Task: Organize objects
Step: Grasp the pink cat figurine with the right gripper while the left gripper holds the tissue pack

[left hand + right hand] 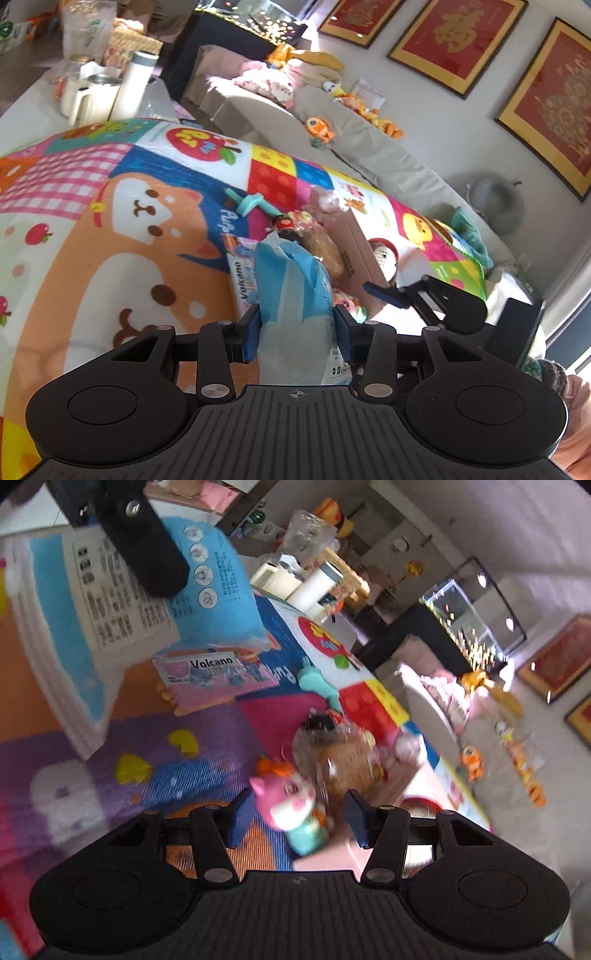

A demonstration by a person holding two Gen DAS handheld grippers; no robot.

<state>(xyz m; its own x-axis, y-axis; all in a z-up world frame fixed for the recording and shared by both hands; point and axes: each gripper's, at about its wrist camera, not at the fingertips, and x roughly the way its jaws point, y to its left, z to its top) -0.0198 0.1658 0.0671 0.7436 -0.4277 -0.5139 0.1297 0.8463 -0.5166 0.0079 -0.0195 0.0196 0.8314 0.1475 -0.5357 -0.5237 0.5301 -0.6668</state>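
My left gripper [301, 334] is clamped on a blue and white packet [291, 295], both blue pads pressed to its sides; the packet's long axis runs straight out along my fingers, its crimped top end pointing away from me above the bright play mat [110, 221]. In the right wrist view the same packet [122, 602] fills the upper left, printed side up, tilted above the mat. My right gripper [297, 818] stands open, and a pink cat-faced toy [291, 808] lies between its fingers; the picture is too blurred to tell whether a pad touches it. Just beyond the packet lies a pink "Volcano" booklet [210, 679] flat on the mat, then a teal toy [317, 683], and a clear bag with something brown [340, 760] beside a cardboard box [360, 254]. These crowd the space ahead of both grippers. Farther off stand white cups and a bottle [131, 85], and a beige sofa [332, 122] strewn with orange soft toys.
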